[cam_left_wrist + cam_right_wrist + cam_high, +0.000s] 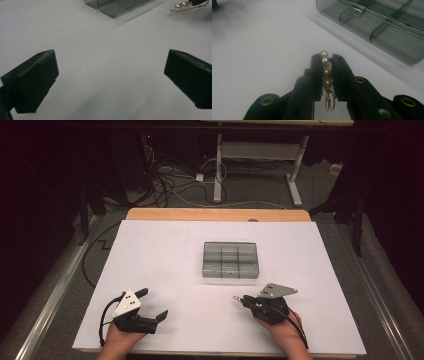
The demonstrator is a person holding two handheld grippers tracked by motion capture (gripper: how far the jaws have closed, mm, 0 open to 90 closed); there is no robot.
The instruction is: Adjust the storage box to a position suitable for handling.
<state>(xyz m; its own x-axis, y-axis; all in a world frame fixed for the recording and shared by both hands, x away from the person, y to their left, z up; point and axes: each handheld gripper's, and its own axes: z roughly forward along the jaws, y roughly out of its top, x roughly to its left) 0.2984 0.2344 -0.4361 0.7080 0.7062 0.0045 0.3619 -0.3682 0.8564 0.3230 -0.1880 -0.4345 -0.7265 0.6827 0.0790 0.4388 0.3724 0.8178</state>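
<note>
Pearls on a thin gold pin sit clamped between the jaws of the right tongs (327,60): this pearl pin (325,75) runs lengthwise along the gap, its top bead poking just past the fingertips and two small gold rings hanging at its lower end. In the high view the right tongs (242,299) are held low over the counter, pointing left, with the pin's tip (235,297) just showing at the front. The person's right hand (282,332) carries them from the bottom edge.

Left tongs (154,304) rest near the near-left part of the counter, jaws spread wide with nothing between them; their own view shows bare white surface between the two black pads (35,80).

Beyond both, well apart from either pair, a clear grey compartment box (230,260) sits near the middle of the white counter (165,270), divided into small cells. From the right gripper view the box (374,22) lies ahead and to the right, with the pin outside it.
</note>
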